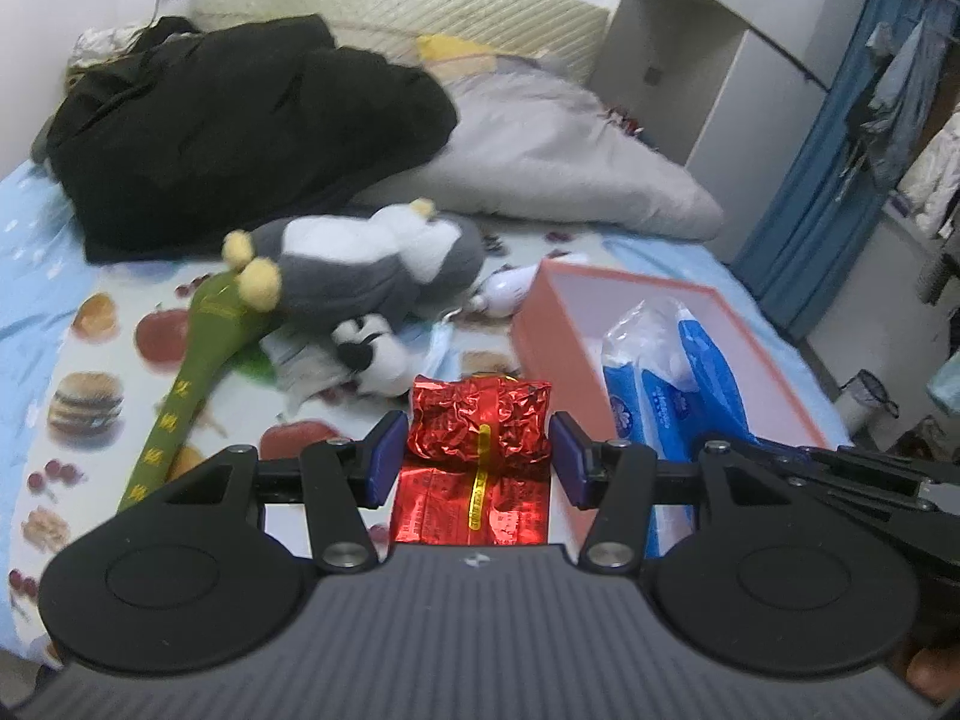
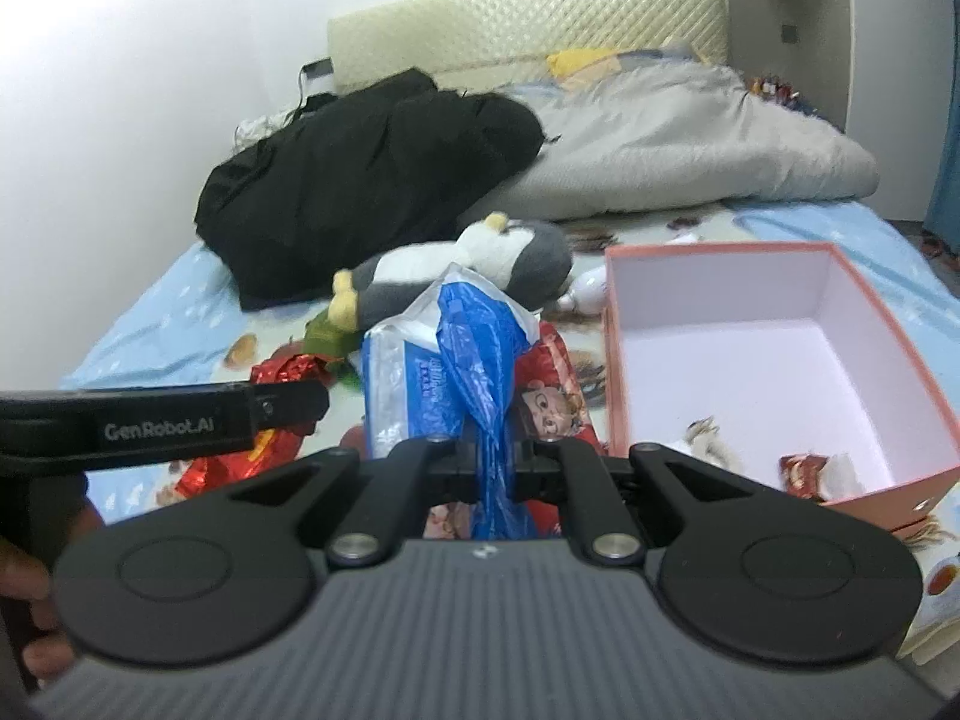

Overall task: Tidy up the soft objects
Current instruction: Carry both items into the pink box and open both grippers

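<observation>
Two tools: left tool (image 1: 477, 459) holds a red foil packet (image 1: 480, 420); right tool (image 2: 495, 468) pinches the blue tissue pack (image 2: 444, 360) by thin wrapper, which may slip short of the pink box (image 2: 780, 354).

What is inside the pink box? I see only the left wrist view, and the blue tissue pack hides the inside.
Observer: In the right wrist view the pink box is mostly bare; a small red wrapper lies in its near corner.
Operator: Does the right tool hold the pack?
Observer: Yes, the right tool is shut on the blue plastic of the tissue pack.
Operator: Is the pack above the box?
Observer: No, here it is left of the box, and a red cartoon packet shows behind it.
</observation>
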A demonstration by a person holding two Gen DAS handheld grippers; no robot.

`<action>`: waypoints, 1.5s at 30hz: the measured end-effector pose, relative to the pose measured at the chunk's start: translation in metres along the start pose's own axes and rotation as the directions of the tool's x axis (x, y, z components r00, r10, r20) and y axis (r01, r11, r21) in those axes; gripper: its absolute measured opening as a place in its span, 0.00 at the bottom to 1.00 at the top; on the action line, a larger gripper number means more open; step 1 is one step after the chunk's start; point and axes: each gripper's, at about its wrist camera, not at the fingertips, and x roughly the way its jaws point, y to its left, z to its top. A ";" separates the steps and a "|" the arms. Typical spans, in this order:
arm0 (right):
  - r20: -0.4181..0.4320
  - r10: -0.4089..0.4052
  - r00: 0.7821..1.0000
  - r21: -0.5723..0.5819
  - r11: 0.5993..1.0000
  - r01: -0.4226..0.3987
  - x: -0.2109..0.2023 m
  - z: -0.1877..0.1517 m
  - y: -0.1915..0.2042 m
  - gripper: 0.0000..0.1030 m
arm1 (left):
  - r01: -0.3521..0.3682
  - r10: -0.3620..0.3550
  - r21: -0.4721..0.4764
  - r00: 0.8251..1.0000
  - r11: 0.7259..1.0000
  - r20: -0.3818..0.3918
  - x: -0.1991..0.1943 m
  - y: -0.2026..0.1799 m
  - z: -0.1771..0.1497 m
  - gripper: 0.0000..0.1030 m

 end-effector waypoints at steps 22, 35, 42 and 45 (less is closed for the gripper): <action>-0.021 -0.162 0.987 0.168 0.972 0.163 0.017 0.014 -0.132 0.10 | 0.157 -0.143 0.133 0.984 0.979 -0.106 0.112 -0.126 0.035 0.56; -0.148 -0.166 0.975 0.249 0.948 0.199 0.093 0.010 -0.205 0.13 | 0.177 -0.132 0.174 0.961 0.969 -0.244 0.232 -0.170 0.043 0.56; -0.193 -0.161 0.968 0.276 0.938 0.211 0.126 0.006 -0.233 0.13 | 0.184 -0.125 0.168 0.941 0.968 -0.315 0.285 -0.178 0.040 0.56; -0.214 -0.160 0.964 0.283 0.934 0.218 0.139 0.005 -0.241 0.13 | 0.184 -0.114 0.184 0.934 0.966 -0.339 0.303 -0.180 0.037 0.58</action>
